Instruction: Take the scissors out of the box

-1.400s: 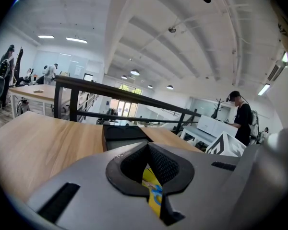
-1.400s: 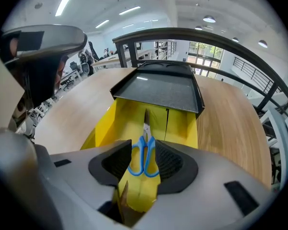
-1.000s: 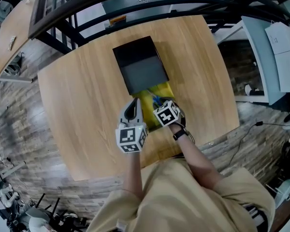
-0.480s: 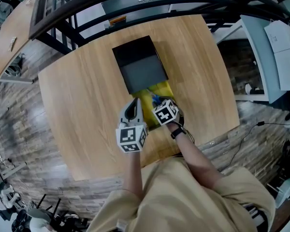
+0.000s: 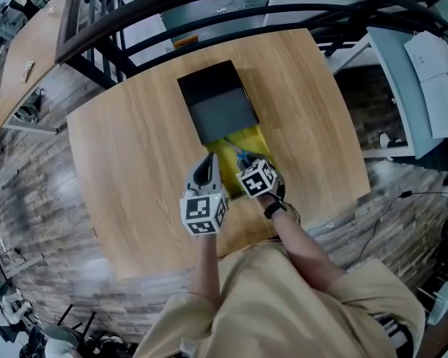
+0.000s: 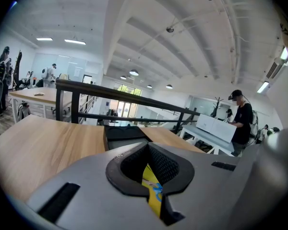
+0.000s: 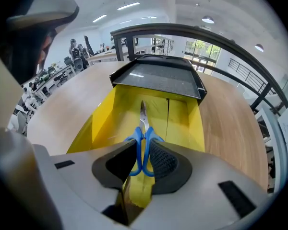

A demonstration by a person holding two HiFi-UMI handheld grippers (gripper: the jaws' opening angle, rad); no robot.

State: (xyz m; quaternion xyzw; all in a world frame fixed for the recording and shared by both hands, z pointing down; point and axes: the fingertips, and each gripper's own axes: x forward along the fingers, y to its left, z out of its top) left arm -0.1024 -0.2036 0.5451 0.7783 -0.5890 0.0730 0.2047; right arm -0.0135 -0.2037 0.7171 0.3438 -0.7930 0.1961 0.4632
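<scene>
A yellow tray [image 5: 248, 141] is slid out of its black box sleeve [image 5: 217, 101] on the wooden table [image 5: 127, 162]. Blue-handled scissors [image 7: 142, 140] lie in the tray with their blades pointing toward the sleeve. My right gripper [image 7: 141, 163] points steeply down into the tray. Its jaws are closing, and both pads touch the scissors' handle loops. My left gripper [image 6: 151, 177] is shut on the thin yellow tray wall [image 6: 153, 198] at the tray's near left. In the head view both grippers sit side by side over the tray's near end, which they hide.
The black sleeve [image 7: 158, 76] stands just beyond the tray. A dark metal railing [image 5: 209, 13] runs along the table's far edge. Bare wood lies left and right of the box. White desks [image 5: 422, 88] stand off to the right. People [image 6: 240, 121] stand in the background.
</scene>
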